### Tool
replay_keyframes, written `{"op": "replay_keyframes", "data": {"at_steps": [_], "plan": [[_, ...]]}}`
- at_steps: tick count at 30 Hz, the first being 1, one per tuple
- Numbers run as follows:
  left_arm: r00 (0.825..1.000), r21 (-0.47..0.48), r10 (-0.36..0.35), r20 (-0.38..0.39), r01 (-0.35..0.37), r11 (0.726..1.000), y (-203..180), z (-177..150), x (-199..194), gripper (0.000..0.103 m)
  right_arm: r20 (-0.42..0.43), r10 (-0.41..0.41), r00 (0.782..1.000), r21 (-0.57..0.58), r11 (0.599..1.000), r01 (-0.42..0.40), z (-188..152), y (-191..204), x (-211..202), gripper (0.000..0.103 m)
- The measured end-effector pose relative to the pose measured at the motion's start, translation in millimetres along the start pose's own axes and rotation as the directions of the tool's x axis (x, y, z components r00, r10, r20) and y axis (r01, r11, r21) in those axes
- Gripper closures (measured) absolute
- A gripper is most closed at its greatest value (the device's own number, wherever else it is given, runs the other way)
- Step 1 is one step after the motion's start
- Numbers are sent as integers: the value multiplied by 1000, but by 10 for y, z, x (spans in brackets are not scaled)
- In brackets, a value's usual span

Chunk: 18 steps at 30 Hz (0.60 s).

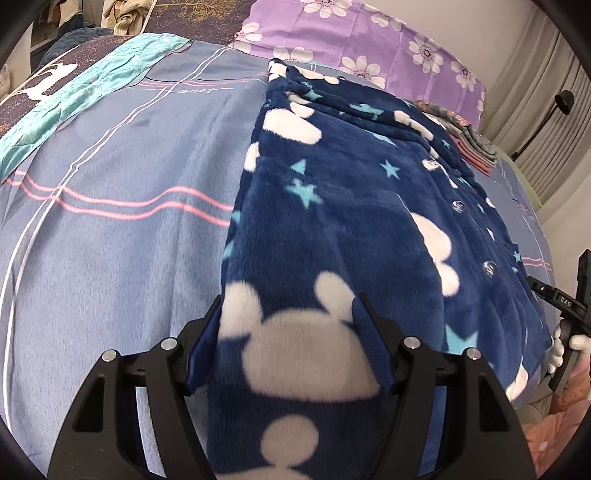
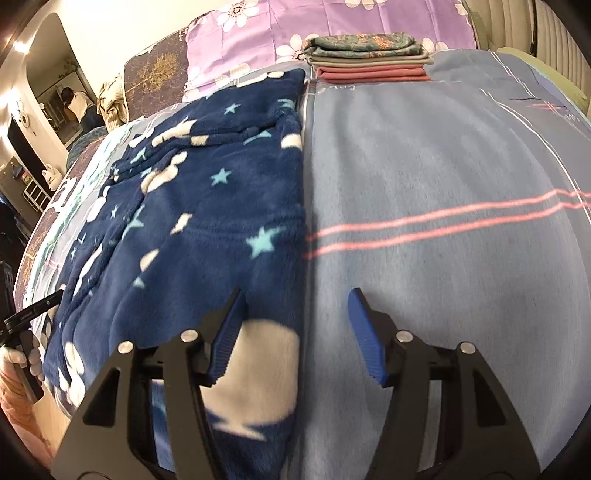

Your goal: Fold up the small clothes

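A navy fleece pajama top with white mouse heads, light blue stars and clear buttons lies flat on the blue bedspread. My left gripper is open, its jaws wide apart, with the garment's near hem lying between its blue pads. In the right wrist view the top lies to the left. My right gripper is open over the garment's right edge, the left pad above the fleece and the right pad above the bare bedspread.
A stack of folded clothes sits at the far end of the bed, in front of a purple flowered pillow. The pillow also shows in the left wrist view. Curtains hang at the right.
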<state>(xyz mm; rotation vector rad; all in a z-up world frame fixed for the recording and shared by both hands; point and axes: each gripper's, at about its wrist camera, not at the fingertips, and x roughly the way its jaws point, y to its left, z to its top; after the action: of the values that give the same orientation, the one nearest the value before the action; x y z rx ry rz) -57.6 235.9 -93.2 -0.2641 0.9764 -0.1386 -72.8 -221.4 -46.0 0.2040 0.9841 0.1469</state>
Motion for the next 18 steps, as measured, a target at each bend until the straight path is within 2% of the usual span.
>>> {"op": "replay_keyframes", "data": {"at_steps": [6, 12, 18], "plan": [[1000, 33, -23, -2, 23, 999, -45, -114, -84, 39, -14, 20, 1000, 22, 1000, -19, -119, -39, -103, 44], [994, -5, -109, -9, 109, 994, 68, -251, -226, 46, -50, 90, 995, 38, 995, -89, -300, -72, -223, 44], [988, 18, -148, -35, 148, 989, -26, -348, -254, 47, -88, 188, 978, 62, 981, -183, -403, -57, -306, 43]]}}
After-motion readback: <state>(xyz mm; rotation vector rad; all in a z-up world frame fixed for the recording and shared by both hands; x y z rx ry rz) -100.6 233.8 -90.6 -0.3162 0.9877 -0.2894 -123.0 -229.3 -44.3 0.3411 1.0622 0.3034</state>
